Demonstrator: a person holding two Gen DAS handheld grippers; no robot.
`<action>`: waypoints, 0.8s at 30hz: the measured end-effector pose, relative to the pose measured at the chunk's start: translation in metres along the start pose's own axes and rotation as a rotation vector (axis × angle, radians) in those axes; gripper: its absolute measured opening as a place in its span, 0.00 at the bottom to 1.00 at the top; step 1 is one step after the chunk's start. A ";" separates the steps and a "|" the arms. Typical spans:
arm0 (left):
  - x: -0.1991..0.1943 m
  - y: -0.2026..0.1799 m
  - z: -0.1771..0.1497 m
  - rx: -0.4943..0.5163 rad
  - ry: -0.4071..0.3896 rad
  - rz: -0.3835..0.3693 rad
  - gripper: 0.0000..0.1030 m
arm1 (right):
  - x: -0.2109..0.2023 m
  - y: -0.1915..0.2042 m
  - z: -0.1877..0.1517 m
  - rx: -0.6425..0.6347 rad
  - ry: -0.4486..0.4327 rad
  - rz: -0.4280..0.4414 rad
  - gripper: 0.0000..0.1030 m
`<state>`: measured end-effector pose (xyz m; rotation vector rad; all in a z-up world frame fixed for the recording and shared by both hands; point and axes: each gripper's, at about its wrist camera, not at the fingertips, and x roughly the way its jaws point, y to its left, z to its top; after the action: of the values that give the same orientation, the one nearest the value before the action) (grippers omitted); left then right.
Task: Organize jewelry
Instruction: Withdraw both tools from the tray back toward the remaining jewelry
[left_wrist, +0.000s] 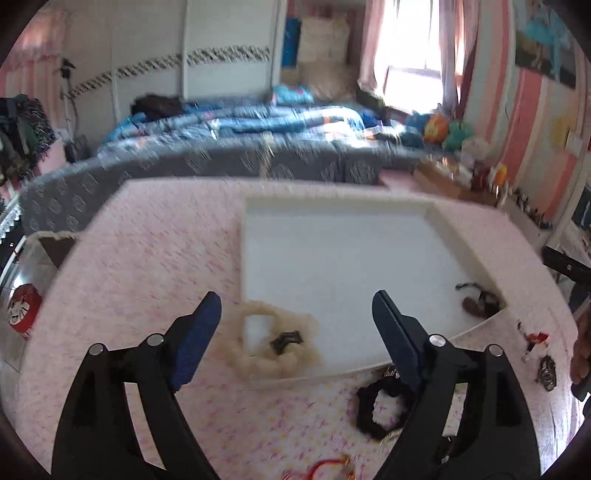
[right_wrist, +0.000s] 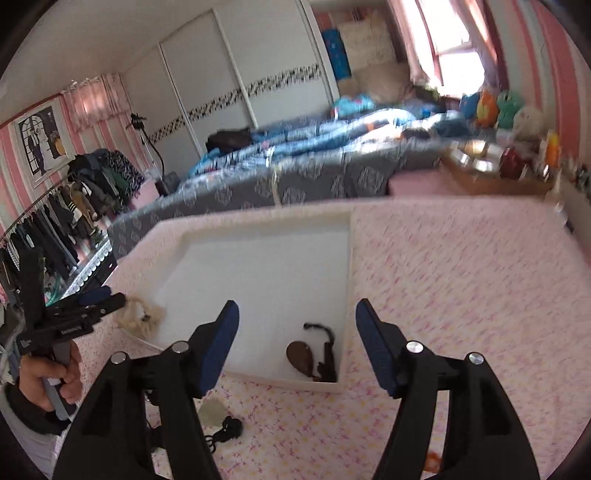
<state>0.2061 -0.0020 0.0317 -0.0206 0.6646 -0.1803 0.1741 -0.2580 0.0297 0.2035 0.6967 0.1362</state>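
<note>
Here both claws stand spread and hold nothing. The left gripper (left_wrist: 295, 328) hovers over a cream fluffy scrunchie (left_wrist: 277, 345) lying across the white tray (left_wrist: 332, 206) rim; only this view shows the black scrunchie (left_wrist: 380, 410) outside. The right gripper (right_wrist: 297, 336) faces a brown pendant (right_wrist: 300, 356), perhaps corded, in the tray's corner.

Right tool (right_wrist: 297, 347) hangs wide open over a white tray (right_wrist: 258, 266) holding a brown pendant (right_wrist: 299, 356); pink floral worktop (right_wrist: 461, 280) beneath.
</note>
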 end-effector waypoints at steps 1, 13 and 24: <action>-0.015 0.006 -0.002 0.000 -0.037 0.039 0.90 | -0.013 -0.001 0.001 -0.009 -0.029 -0.012 0.64; -0.145 0.026 -0.130 -0.014 -0.191 0.203 0.94 | -0.137 -0.034 -0.101 0.012 -0.130 -0.228 0.65; -0.153 0.004 -0.165 -0.005 -0.185 0.151 0.94 | -0.145 -0.046 -0.147 0.002 -0.090 -0.282 0.65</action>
<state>-0.0126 0.0345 -0.0051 0.0081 0.4798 -0.0306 -0.0287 -0.3098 -0.0009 0.1107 0.6293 -0.1424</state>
